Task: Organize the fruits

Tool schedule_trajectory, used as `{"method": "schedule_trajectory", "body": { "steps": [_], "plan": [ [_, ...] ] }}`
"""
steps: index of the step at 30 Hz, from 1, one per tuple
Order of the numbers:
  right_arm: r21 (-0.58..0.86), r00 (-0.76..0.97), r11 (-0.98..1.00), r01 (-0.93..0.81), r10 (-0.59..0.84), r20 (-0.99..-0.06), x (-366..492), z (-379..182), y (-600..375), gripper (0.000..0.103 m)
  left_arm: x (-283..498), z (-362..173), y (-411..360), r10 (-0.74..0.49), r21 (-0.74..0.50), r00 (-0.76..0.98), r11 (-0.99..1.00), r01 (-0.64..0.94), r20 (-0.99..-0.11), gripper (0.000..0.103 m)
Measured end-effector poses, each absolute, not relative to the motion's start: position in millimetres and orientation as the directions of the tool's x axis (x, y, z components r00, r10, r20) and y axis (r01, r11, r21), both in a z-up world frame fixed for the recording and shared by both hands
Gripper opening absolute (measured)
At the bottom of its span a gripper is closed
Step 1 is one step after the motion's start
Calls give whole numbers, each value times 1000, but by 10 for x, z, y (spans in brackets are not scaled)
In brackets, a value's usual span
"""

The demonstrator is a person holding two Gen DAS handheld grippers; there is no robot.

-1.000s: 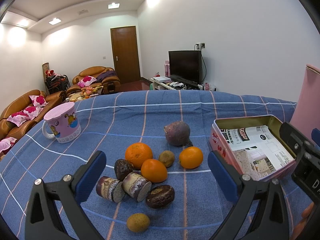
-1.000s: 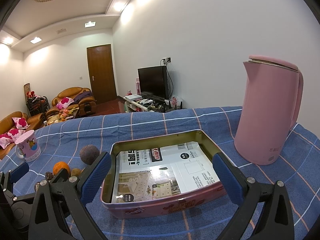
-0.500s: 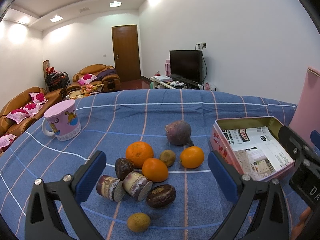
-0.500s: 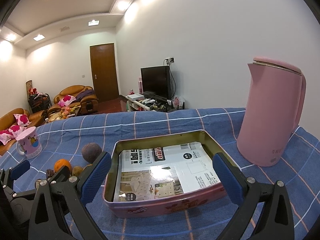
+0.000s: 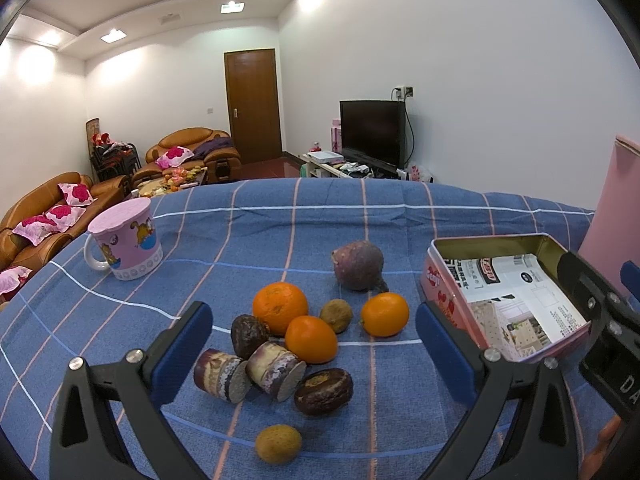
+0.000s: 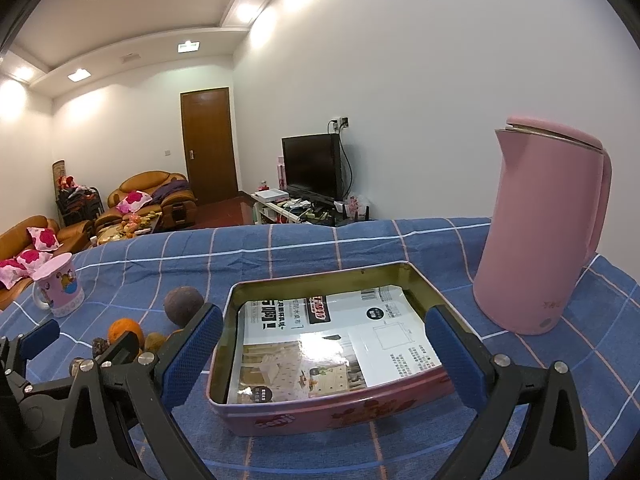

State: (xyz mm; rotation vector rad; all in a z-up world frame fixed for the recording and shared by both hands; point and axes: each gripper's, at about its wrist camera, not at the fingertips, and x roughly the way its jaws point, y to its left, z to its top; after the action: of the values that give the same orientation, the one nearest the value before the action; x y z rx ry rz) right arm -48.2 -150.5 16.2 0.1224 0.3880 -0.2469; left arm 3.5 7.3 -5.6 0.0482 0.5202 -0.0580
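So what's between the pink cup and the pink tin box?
In the left wrist view, the fruit pile lies between the pink cup and the tin box: three oranges, a big purple fruit, small brown ones, all on the blue cloth.

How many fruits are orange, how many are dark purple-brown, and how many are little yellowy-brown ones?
Orange: 3
Dark purple-brown: 3, one big round, two small wrinkly
Small yellowy-brown: 2
Cut purple-skinned chunks: 2
Total: 10, all on the blue cloth, none in the tin.
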Motion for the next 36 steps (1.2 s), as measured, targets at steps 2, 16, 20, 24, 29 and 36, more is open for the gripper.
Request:
{"method": "schedule_trajectory", "body": {
  "steps": [2, 16, 20, 24, 29, 36],
  "plan": [
    [76, 901, 966, 247, -200, -385, -491, 162, -1491, 102, 44, -51, 93, -43, 39, 865, 997, 72, -501, 103],
    [116, 903, 993, 9, 42, -428, -407, 107, -1212, 101, 325, -32, 1081, -3, 8, 828, 1000, 9, -561, 103],
    [108, 864, 986, -129, 165, -475, -358, 31, -914, 90, 383, -64, 1342, 24, 21, 814, 1000, -15, -580, 103],
    [134, 749, 952, -276, 300, -591, -241, -130, -587, 66, 406, -68, 1430, 27, 29, 810, 1000, -12, -585, 103],
    [202, 624, 907, -370, 403, -669, -133, -300, -206, 66, 405, -103, 1411, -57, 36, 795, 995, 98, -604, 103],
    [190, 540, 897, -400, 398, -742, 15, -469, 132, 51, 312, -152, 1212, -161, 82, 755, 958, 273, -636, 103]
  ]
}}
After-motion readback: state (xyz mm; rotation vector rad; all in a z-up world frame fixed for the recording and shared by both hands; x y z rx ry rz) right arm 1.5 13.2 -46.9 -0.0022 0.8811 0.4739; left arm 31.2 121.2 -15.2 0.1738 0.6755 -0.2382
